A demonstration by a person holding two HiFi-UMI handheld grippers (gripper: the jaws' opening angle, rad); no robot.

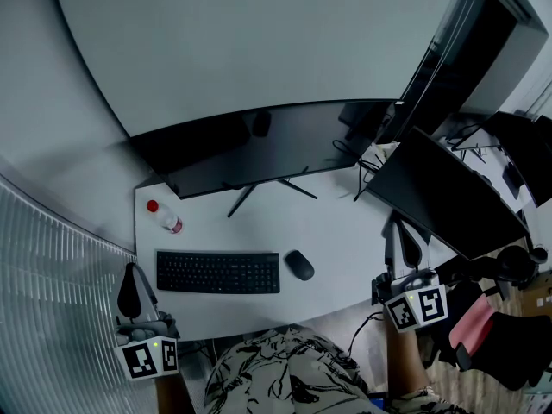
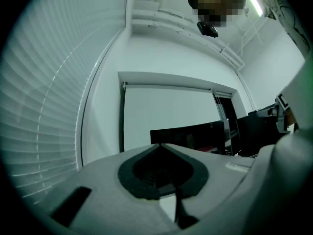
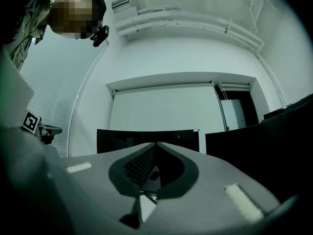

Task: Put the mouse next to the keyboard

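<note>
Black mouse lies on the white surface, just beside the right end of the keyboard, with a narrow gap between them. A bottle with a red cap lies behind the keyboard's left end. A curved monitor stands at the rear and a second monitor at the right. The left gripper is off the front left corner of the surface; its fingers are together, with nothing between them. The right gripper is at the front right edge, fingers likewise together and empty. Neither gripper touches the mouse.
</note>
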